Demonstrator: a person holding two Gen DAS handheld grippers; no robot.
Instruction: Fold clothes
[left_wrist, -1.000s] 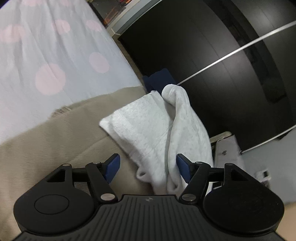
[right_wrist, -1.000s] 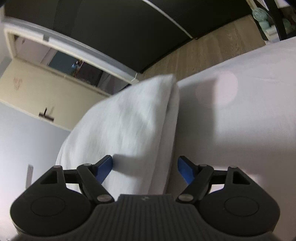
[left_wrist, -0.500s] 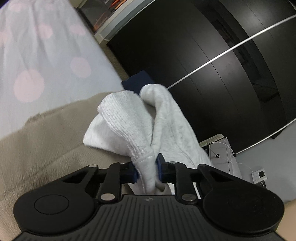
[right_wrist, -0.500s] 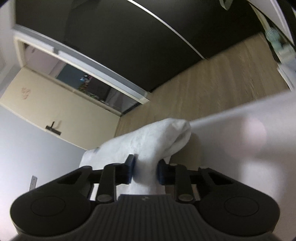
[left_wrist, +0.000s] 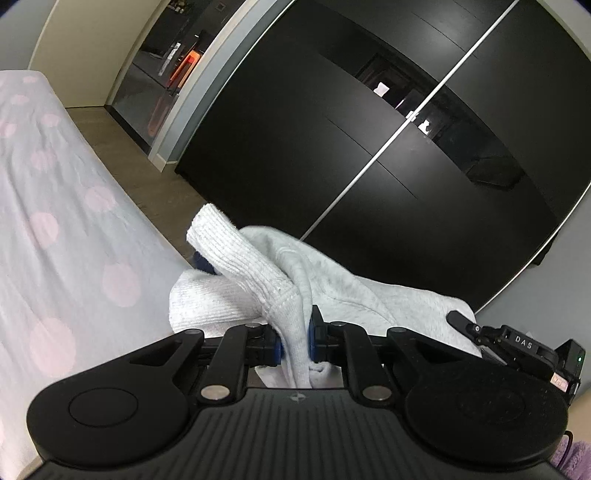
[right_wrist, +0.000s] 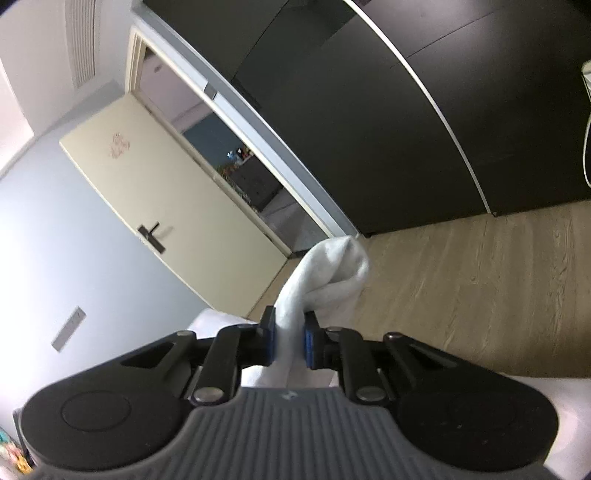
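Two grippers, left (left_wrist: 294, 341) and right (right_wrist: 289, 341), jaws closing, clamped on white garment (left_wrist: 332, 280) edges

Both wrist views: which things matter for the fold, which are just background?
In play: white garment, pinched by left gripper and right gripper, both closing on the cloth.
Background: dotted bedspread, black wardrobe, cream door, wood floor.

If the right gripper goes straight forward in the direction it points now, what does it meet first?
The right gripper already pinches the white garment, whose bunched fold sticks out ahead. Beyond that, the way looks free over the wooden floor toward the open doorway; depth is unclear.
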